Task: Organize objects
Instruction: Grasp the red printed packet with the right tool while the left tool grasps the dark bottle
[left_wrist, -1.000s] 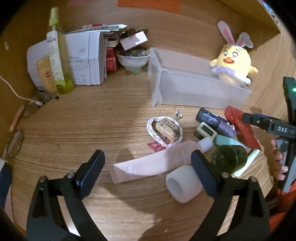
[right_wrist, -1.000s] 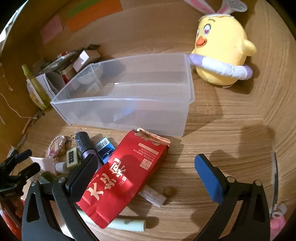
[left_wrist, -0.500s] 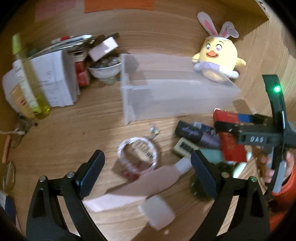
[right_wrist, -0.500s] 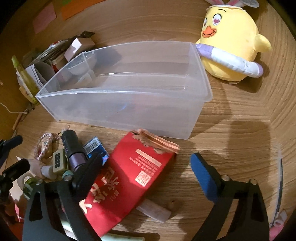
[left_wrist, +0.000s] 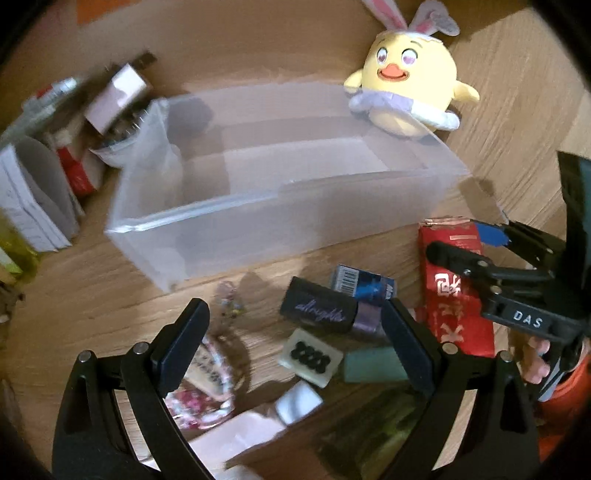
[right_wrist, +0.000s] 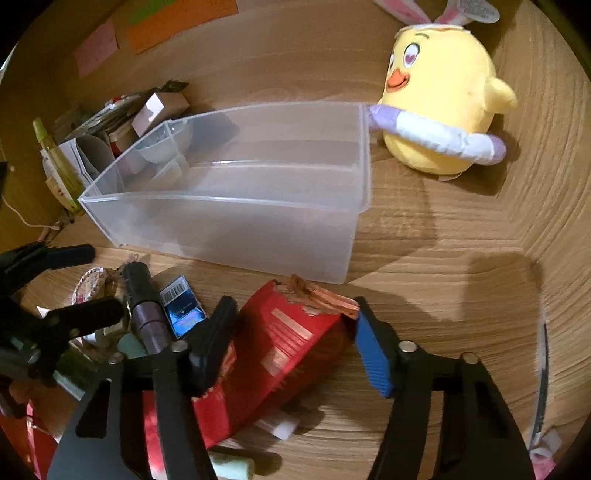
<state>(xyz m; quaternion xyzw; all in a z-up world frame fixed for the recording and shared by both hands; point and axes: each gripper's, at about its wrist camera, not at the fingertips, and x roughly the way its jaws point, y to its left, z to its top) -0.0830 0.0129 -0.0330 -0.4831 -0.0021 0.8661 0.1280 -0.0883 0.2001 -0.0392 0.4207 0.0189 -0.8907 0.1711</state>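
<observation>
A clear plastic bin (left_wrist: 258, 206) (right_wrist: 240, 206) stands empty on the wooden desk. In front of it lies a pile: a red foil packet (right_wrist: 288, 347) (left_wrist: 454, 295), a dark tube (left_wrist: 321, 314) (right_wrist: 144, 310), a blue barcoded packet (left_wrist: 362, 284) (right_wrist: 183, 306), a white tile with black dots (left_wrist: 310, 356) and a beaded bracelet (left_wrist: 207, 380). My right gripper (right_wrist: 295, 343) has its jaws around the red packet's top end, touching or nearly touching its sides. My left gripper (left_wrist: 295, 350) is open above the tile and tube.
A yellow chick plush (left_wrist: 410, 96) (right_wrist: 443, 107) sits behind the bin's right end. Papers, boxes and a small bowl (right_wrist: 162, 147) crowd the back left. A green bottle (right_wrist: 55, 166) stands at the far left. A pink tube (left_wrist: 240, 435) lies near the front.
Both grippers have moved forward toward the pile and bin. My right gripper's jaws have narrowed around the red packet. My left gripper has shifted right, over the tile and dark tube.
</observation>
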